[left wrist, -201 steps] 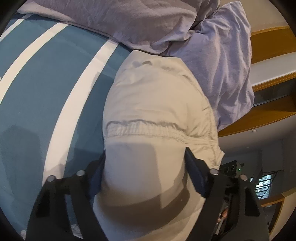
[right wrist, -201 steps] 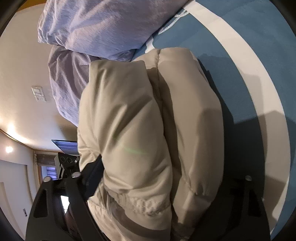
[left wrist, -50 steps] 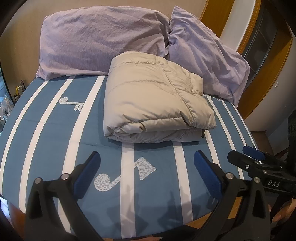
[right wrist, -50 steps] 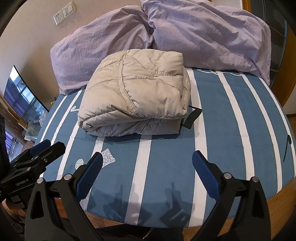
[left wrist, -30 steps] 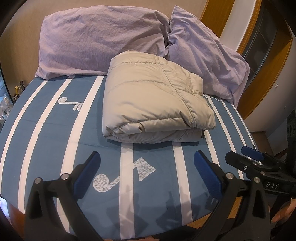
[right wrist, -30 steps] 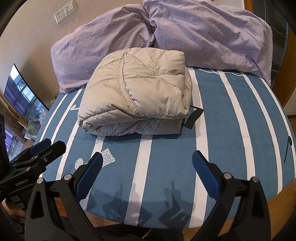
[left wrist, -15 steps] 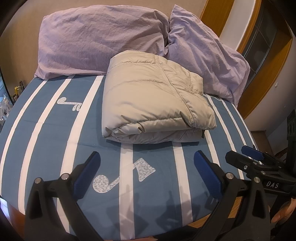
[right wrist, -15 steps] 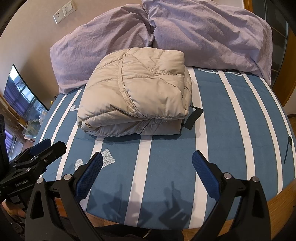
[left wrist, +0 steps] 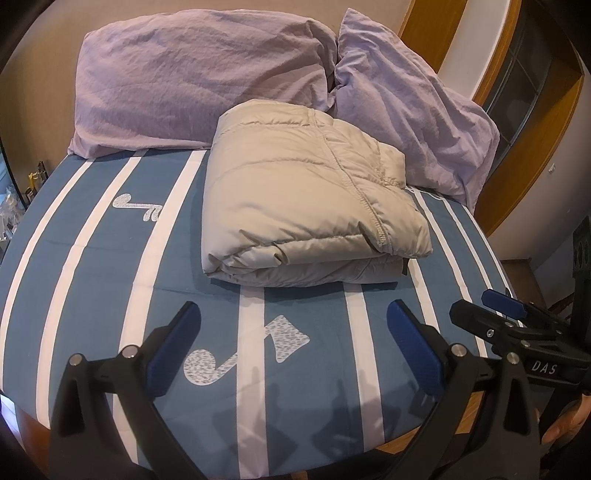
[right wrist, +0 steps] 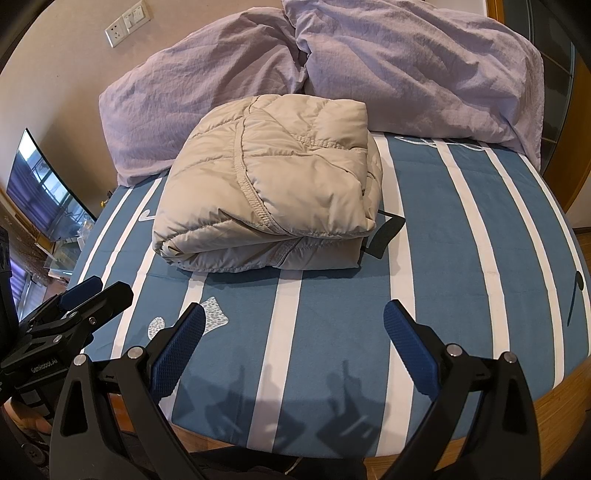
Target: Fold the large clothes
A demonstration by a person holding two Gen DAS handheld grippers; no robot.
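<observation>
A beige puffer jacket (left wrist: 303,199) (right wrist: 269,188) lies folded into a thick bundle on the blue and white striped bed (left wrist: 110,240) (right wrist: 461,240), just in front of the pillows. A black strap (right wrist: 386,232) sticks out from its right side. My left gripper (left wrist: 293,343) hangs open over the near part of the bed, well short of the jacket, with nothing between its blue pads. My right gripper (right wrist: 293,343) is also open and empty, at about the same distance. Each gripper shows at the edge of the other's view, the right gripper (left wrist: 517,325) and the left gripper (right wrist: 70,306).
Two lilac pillows (left wrist: 199,77) (right wrist: 417,66) lean against the headboard wall behind the jacket. A screen (right wrist: 40,192) stands at the left, a wall socket (right wrist: 127,22) above. Wooden framing (left wrist: 517,155) rises at the right. The bed's wooden front edge (right wrist: 554,402) runs below the grippers.
Since 6.7 s ago both grippers have let go of the jacket and drawn back to the foot of the bed. Over the last second nothing has visibly moved.
</observation>
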